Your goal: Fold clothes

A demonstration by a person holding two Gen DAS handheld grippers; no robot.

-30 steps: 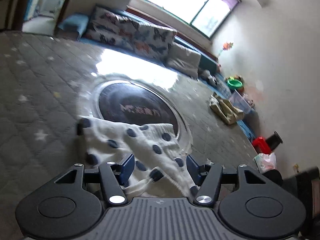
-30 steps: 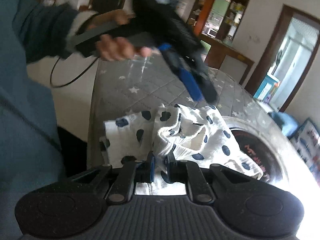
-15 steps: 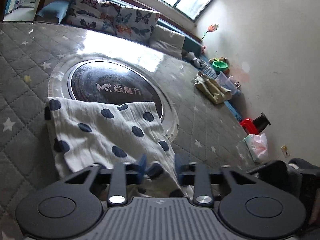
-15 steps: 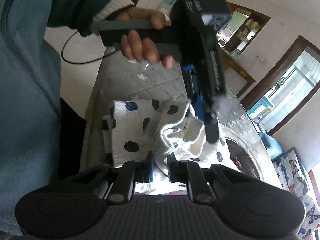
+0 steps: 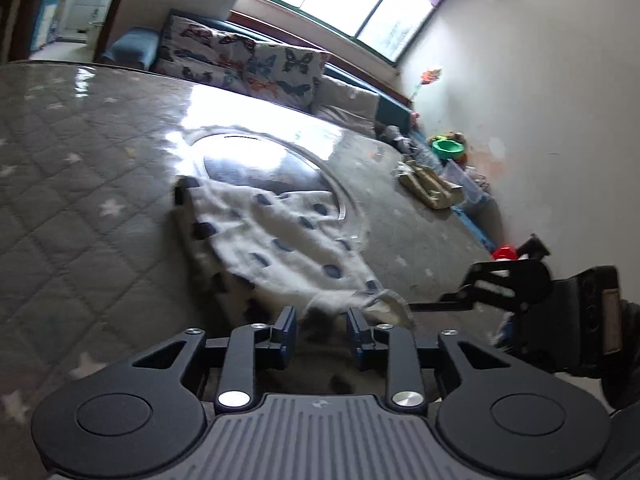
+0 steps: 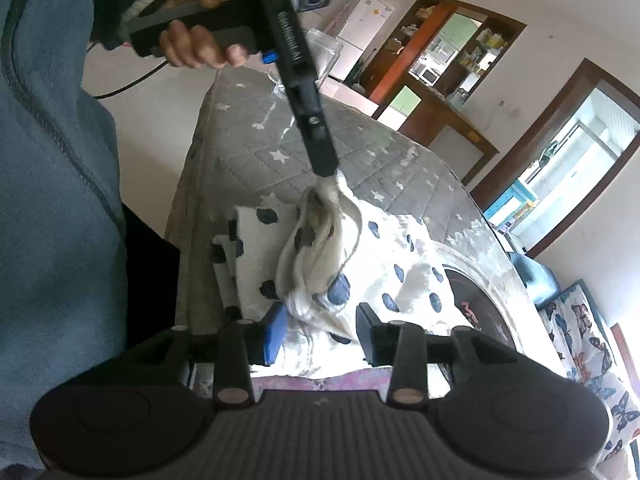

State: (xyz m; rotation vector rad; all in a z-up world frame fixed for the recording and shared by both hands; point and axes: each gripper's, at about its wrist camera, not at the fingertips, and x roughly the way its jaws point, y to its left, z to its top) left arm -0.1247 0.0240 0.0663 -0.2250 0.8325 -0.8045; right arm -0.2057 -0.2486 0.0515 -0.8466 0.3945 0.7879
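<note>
A white cloth with dark blue spots [image 5: 280, 240] lies partly folded on a grey quilted mattress [image 5: 80, 200]. My left gripper [image 5: 322, 320] has a gathered bunch of it between its fingers, and its jaws are opening. From the right wrist view the left gripper [image 6: 326, 172] reaches down from above, and the cloth [image 6: 400, 248] rises in a peak to its tip. My right gripper [image 6: 322, 324] sits low over the cloth's near edge. Its jaws are opening, and a fold lies between them with the pads off it.
A person's blue fleece torso [image 6: 48, 200] and hand [image 6: 196, 44] fill the left of the right wrist view, beside the mattress edge [image 6: 188, 216]. Butterfly cushions [image 5: 248, 64] line the far side. A beige bundle [image 5: 428, 184] and a green bowl [image 5: 446, 146] lie at the right.
The left gripper came down onto the cloth, closed on a bunch and pulled it up toward the right gripper. The right gripper, shut on the cloth before, has spread its fingers.
</note>
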